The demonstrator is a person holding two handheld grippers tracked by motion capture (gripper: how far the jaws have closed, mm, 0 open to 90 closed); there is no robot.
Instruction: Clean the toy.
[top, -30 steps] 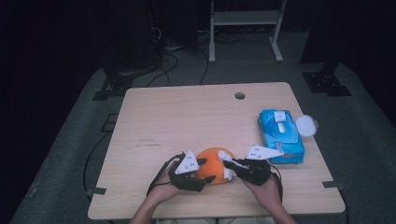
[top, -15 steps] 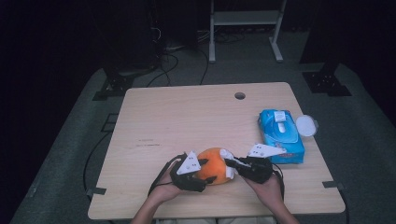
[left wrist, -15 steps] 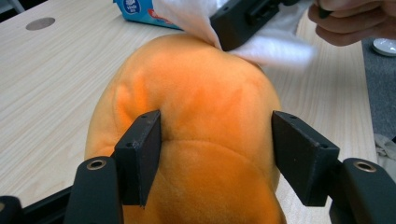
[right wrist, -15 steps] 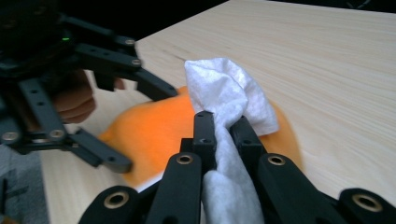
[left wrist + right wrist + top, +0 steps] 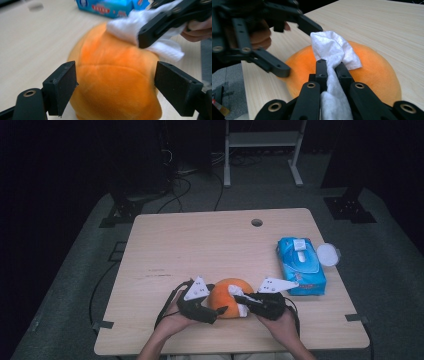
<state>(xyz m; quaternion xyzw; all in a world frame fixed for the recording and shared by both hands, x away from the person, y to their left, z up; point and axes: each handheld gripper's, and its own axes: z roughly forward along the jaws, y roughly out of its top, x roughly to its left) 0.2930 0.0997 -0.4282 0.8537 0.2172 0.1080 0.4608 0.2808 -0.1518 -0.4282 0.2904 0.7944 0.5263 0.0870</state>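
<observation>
Right gripper [image 5: 331, 67] pinches a crumpled white tissue [image 5: 332, 48], pressing it on top of the fuzzy orange plush [image 5: 115, 75] at the table's [image 5: 200, 240] near edge. Left gripper [image 5: 116, 85] jaws just opened, spread w/ the plush between, pads off it.

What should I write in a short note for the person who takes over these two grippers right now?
Left gripper: open; its jaws have just been opening, one on each side of the orange plush toy, pads off it.
Right gripper: shut on the white wipe, which lies on top of the toy.
The toy sits at the near edge of the table; the blue wipes pack lies to its right.
Done: wipe taken, wiping started.
Left: probably steady the toy again and finish wiping.
</observation>
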